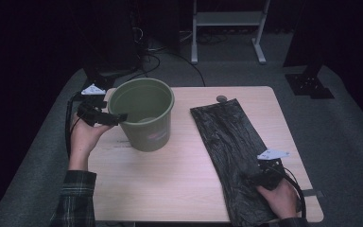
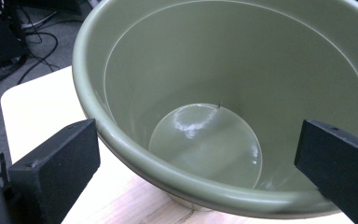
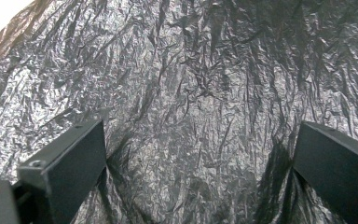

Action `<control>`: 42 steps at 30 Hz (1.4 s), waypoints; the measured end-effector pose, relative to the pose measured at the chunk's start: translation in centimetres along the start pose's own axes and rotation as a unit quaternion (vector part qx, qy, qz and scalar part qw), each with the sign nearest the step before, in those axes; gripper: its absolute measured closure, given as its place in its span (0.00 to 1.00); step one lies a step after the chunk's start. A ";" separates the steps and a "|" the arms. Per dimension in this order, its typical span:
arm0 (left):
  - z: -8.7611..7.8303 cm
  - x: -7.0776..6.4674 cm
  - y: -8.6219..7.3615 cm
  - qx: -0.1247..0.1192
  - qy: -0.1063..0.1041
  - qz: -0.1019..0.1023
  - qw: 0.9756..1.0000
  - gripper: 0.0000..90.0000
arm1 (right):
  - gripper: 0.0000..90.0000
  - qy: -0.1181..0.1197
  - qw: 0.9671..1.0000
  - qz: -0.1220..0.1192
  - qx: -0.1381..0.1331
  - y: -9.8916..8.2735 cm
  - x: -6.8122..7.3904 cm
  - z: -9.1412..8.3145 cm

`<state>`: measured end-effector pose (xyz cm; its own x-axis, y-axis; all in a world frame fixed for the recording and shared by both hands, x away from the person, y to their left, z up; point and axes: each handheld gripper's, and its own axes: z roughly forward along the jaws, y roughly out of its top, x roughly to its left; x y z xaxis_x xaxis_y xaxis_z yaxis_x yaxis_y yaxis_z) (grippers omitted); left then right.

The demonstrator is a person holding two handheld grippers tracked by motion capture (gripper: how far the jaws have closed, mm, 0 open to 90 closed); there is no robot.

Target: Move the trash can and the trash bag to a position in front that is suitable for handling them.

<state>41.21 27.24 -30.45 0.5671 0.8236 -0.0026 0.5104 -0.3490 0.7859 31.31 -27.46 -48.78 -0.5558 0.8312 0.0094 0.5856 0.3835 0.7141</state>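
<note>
- We take the black plastic bag (image 1: 231, 151) as the thing in play: it lies flat and crinkled on the right half of the table (image 1: 170, 189), its long axis running from the far middle toward the near right corner, where its near end reaches the table edge
- Our right gripper (image 1: 260, 178) sits over that near end; in the right gripper view its jaws stand wide apart with the bag's film (image 3: 191, 102) spread between and ahead of them, nothing clamped, tips at or just above the sheet – we cannot tell whether they touch
- So the bag stretches away from the right jaws along its length, and the right hand (image 1: 280, 198) is plainly the nearer one
- The green bucket (image 1: 144, 113) stands upright and empty on the left half, apart from the bag
- Our left gripper (image 1: 105, 118) is at the bucket's near-left rim, jaws apart; in the left gripper view one jaw seems outside the rim (image 2: 135, 154), the other over the mouth, not yet closed on it
- We judge the bag must travel leftward to reach the bucket
</note>
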 end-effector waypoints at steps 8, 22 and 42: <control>0.8 0.5 0.2 0.015 0.004 -0.006 1.000 0.00 | 0.02 0.000 1.000 0.000 0.000 0.0 0.0 0.0; 1.9 0.0 0.4 0.034 -0.010 -0.013 0.999 0.00 | 0.02 0.000 1.000 -0.001 0.000 0.0 0.0 0.0; 1.5 -5.0 -0.7 0.010 -0.072 0.017 0.997 0.00 | 0.02 0.000 1.000 0.000 0.000 0.0 0.0 0.0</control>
<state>38.95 22.68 -31.90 0.6701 0.7394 -0.0654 0.5016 -0.3861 0.7742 31.31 -27.45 -48.77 -0.5555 0.8315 0.0101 0.5861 0.3829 0.7141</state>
